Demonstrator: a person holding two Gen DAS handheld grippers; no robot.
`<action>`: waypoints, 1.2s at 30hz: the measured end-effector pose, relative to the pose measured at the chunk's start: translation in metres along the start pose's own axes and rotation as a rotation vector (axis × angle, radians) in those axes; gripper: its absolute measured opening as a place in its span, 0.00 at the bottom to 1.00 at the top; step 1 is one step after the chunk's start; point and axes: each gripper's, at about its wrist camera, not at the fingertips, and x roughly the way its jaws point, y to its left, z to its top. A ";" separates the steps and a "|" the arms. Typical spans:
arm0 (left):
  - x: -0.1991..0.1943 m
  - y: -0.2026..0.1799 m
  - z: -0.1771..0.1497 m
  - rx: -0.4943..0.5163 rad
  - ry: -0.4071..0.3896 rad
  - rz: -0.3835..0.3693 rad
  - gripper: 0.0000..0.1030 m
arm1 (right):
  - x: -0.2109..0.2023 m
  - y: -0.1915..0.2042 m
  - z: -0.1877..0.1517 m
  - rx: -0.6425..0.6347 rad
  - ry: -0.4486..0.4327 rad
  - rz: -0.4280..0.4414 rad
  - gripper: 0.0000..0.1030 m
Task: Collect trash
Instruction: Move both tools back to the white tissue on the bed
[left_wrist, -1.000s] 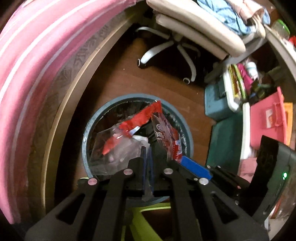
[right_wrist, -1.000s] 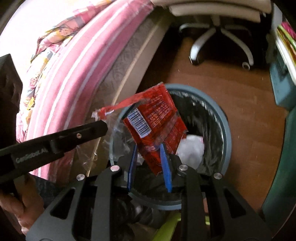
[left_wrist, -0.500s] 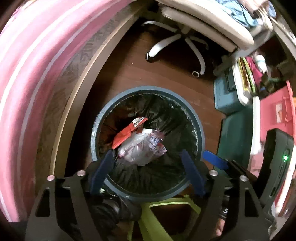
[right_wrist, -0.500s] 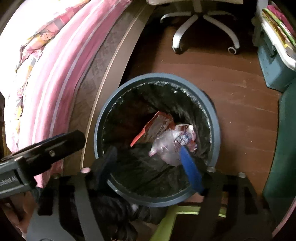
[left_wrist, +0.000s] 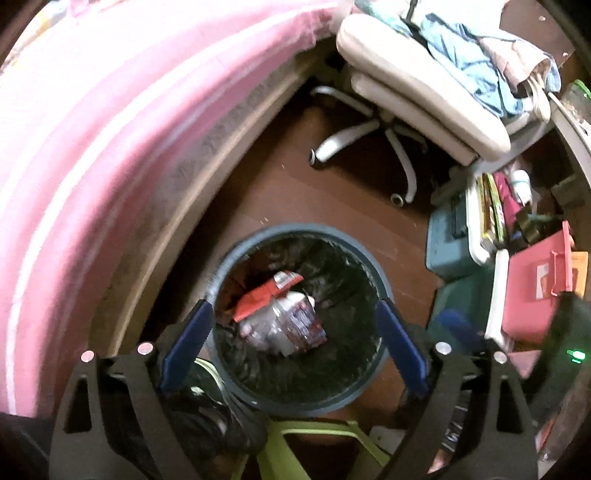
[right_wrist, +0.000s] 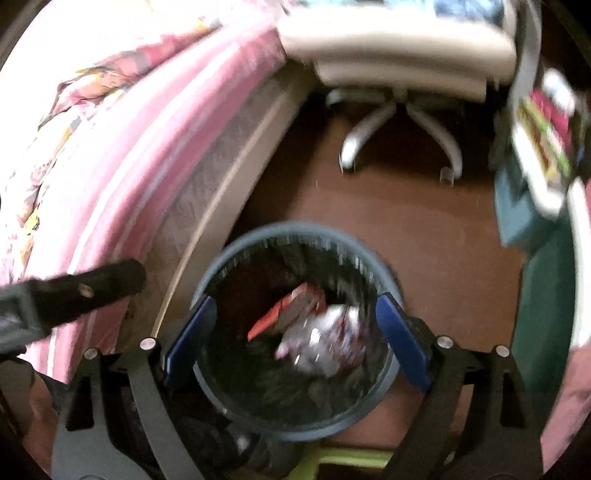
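Wrappers (left_wrist: 282, 321) dropped into bin (left_wrist: 221, 266), below open tools (left_wrist: 291, 343).

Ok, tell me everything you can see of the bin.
The bin is round, with a smooth blue-grey rim that looks like plastic, and a crinkled black liner inside. It stands upright on the brown wooden floor, close beside the bed base, seen from above. In it lie a red wrapper and a crumpled clear wrapper, resting on the liner. Both grippers hang above it with jaws wide open, touching nothing. Its bottom is hidden.
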 end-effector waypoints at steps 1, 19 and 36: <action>-0.008 0.002 0.000 -0.009 -0.021 0.008 0.84 | -0.006 0.006 0.002 -0.016 -0.027 -0.001 0.85; -0.184 0.147 -0.008 -0.409 -0.516 0.081 0.87 | -0.110 0.195 0.047 -0.323 -0.475 0.153 0.91; -0.280 0.338 -0.086 -0.824 -0.728 0.192 0.87 | -0.113 0.422 0.084 -0.586 -0.284 0.591 0.91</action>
